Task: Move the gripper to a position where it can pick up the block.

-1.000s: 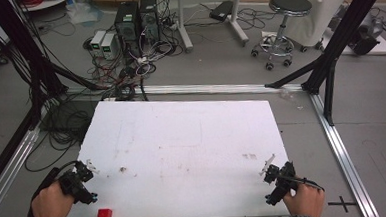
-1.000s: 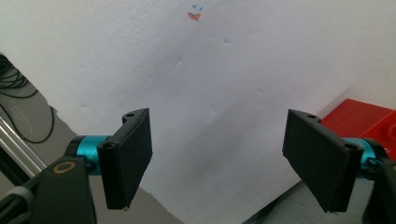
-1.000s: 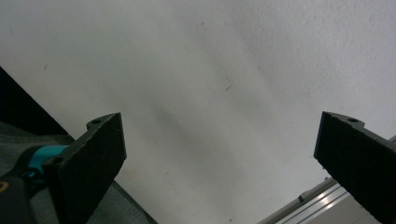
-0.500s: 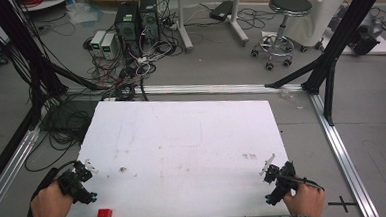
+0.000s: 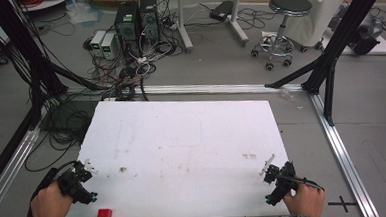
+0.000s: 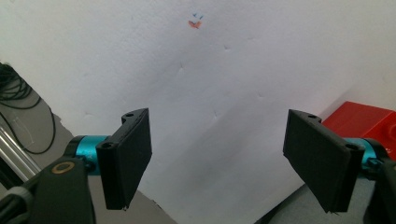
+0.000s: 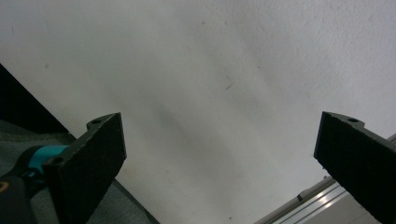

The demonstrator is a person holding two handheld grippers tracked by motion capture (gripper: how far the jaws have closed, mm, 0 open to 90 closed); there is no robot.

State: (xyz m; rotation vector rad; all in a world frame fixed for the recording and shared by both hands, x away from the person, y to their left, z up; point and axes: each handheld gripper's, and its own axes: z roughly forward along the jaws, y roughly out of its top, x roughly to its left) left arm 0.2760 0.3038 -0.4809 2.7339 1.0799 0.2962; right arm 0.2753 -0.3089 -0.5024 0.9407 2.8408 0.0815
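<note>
A person's hands hold two grippers at the near corners of a white table (image 5: pixel 182 139). My left gripper (image 5: pixel 77 182) sits at the front left edge, jaws wide open with nothing between them; in the left gripper view (image 6: pixel 219 161) they frame bare white table. A small red block (image 5: pixel 104 215) lies on the table near the front edge, just right of the left gripper, and its corner appears beside the right-hand jaw as the red block (image 6: pixel 362 116). My right gripper (image 5: pixel 277 176) rests at the front right corner, also open and empty (image 7: pixel 219 158).
Small orange and blue marks (image 6: pixel 195 21) dot the table ahead of the left gripper. Aluminium frame rails (image 5: pixel 343 155) run along the table's sides. Beyond the far edge stand computer towers (image 5: pixel 136 19) amid cables, and a stool (image 5: pixel 288 13).
</note>
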